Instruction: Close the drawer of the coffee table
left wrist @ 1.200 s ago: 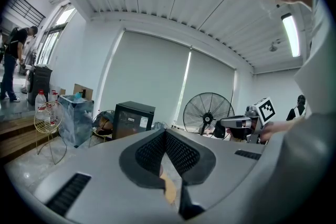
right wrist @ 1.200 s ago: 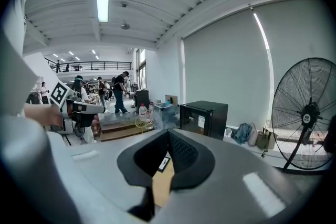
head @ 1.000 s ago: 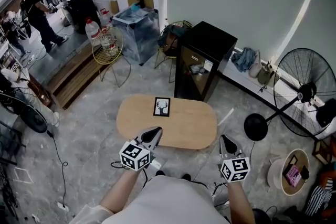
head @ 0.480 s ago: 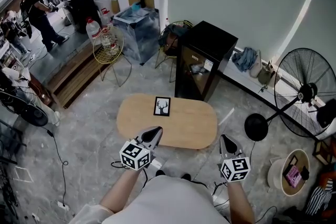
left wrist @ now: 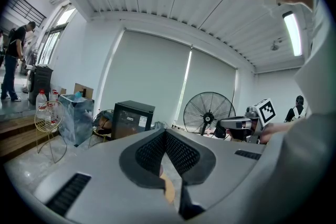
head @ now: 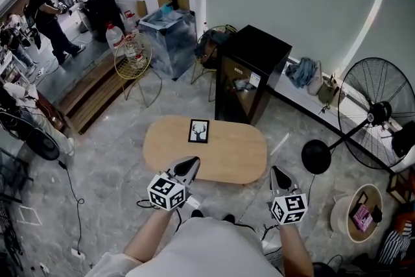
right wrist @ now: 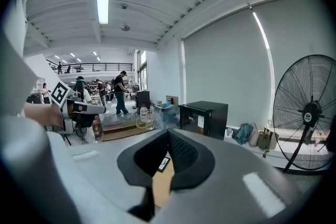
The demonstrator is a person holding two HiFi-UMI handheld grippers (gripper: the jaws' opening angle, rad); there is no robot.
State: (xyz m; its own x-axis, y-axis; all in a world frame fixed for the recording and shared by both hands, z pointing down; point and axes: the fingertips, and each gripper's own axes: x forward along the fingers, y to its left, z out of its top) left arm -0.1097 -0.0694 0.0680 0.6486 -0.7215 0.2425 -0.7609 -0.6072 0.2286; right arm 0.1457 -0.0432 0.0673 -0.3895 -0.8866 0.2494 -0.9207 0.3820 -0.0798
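The oval wooden coffee table (head: 220, 152) stands on the grey floor in front of me, with a small black picture frame (head: 198, 131) on its far side. No drawer shows in any view. My left gripper (head: 192, 162) hovers shut over the table's near left edge with nothing in it. My right gripper (head: 278, 172) is shut and empty, just off the table's near right end. In the left gripper view the shut left gripper (left wrist: 165, 134) shows a sliver of tabletop (left wrist: 168, 189) below its pads. In the right gripper view the right gripper (right wrist: 168, 134) shows the tabletop (right wrist: 160, 184) too.
A black mini fridge (head: 250, 72) stands close behind the table. A standing fan (head: 376, 115) with a round base (head: 316, 157) is at the right, a round basket (head: 360, 212) nearer me. A yellow wire chair (head: 133, 56) and a wrapped box (head: 168, 33) are at back left. Cables lie on the floor.
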